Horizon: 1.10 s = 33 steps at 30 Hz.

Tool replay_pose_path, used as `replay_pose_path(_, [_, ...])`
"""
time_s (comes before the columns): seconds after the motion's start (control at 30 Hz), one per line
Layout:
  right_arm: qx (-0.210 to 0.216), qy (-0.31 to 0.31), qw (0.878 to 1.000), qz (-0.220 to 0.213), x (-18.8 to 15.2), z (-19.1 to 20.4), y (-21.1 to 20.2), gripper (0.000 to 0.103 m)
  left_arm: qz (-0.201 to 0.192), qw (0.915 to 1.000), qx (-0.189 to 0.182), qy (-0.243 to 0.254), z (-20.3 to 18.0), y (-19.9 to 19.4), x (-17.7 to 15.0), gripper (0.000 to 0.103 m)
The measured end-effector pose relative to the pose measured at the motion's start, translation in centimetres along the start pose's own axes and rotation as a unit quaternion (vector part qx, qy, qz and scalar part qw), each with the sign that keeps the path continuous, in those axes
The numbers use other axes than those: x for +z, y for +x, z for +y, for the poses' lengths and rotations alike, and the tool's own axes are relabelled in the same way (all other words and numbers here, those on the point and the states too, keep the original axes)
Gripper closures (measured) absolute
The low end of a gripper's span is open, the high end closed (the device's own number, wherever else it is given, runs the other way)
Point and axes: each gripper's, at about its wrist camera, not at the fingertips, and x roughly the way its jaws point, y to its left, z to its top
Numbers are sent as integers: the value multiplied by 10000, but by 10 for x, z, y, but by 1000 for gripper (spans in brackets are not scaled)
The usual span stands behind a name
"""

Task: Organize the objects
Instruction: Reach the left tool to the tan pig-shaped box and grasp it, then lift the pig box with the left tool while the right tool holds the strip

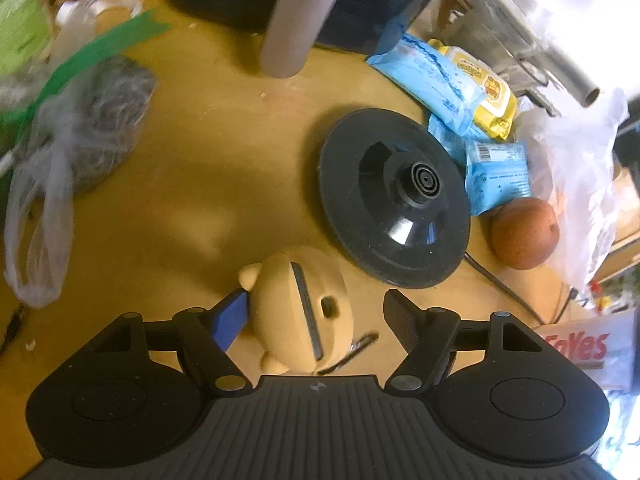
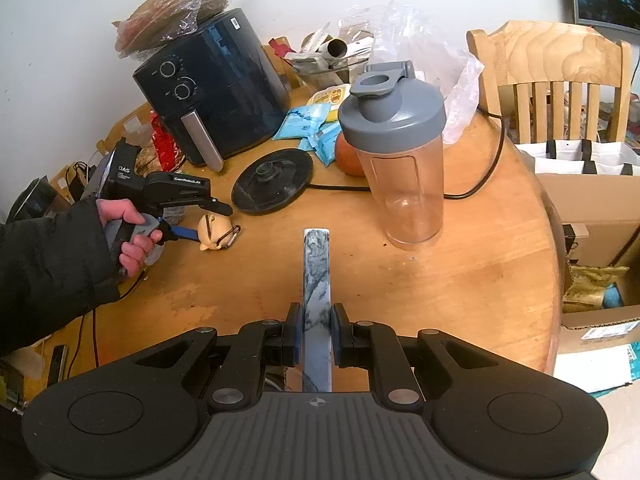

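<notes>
Left wrist view: the left tool (image 1: pixel 316 314) stands open around one rounded tan bear-shaped figure (image 1: pixel 302 312) lying on the wooden table (image 1: pixel 180 200), just beside one black plastic disc base (image 1: pixel 394 196). The right tool (image 2: pixel 316 334) clamps one flat marbled grey strip (image 2: pixel 317 280).

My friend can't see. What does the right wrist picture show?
The right gripper is shut on a flat marbled strip above a round wooden table. Ahead stands a clear shaker bottle; to the left, the open left gripper straddles a small tan toy.
</notes>
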Motion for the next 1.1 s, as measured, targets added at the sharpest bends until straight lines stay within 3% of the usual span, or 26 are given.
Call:
replay_pose_path(0.13, [-12,24,10000,-14,0,-1,-1,86,-38,9994,173,303,-9,3,1,30])
replay_pose_path(0.27, [-9,29,10000,-30,-1,-1,-1,86,-96,9961,585,649,-20,10,-6,31])
replay_pose_path(0.33, [-1,24,10000,-41,-1,-1,-1,86,-120,9941,779,744,-24,14,-9,36])
replay_pose_path(0.47, [13,7,10000,-55,-1,-1,-2,86,-195,9901,1150,779,-28,19,-14,48])
replay_pose_path(0.7, [19,4,10000,-63,-2,0,-4,86,-270,9875,1347,772,-27,17,-16,50])
replay_pose_path(1.1, [22,-118,9999,-69,-1,7,-6,86,-608,9905,820,925,-28,-26,-18,50])
